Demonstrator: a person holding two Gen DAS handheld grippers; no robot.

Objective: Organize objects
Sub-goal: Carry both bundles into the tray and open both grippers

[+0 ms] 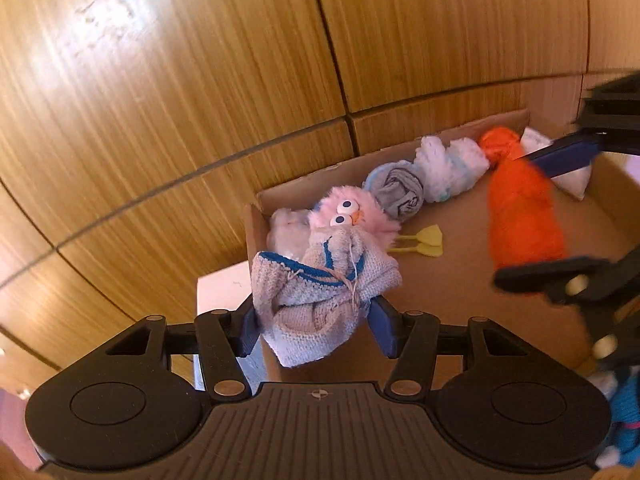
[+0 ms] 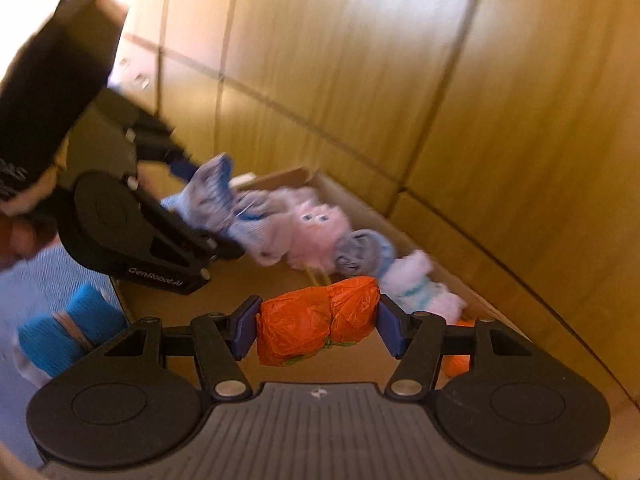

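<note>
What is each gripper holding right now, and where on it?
Left gripper pinches the knit sock bundle across its lower sides; right gripper clamps the orange bundle by its two ends.

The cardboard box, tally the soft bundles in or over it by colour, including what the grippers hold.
Along the cardboard box:
Pale blue knit, left gripper: 1
Orange, right gripper: 1
Pink fluffy: 1
Grey: 1
White fluffy: 1
Total: 5

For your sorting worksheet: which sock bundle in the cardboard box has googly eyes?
The fluffy pink bundle; the grey, white and orange ones have none.
</note>
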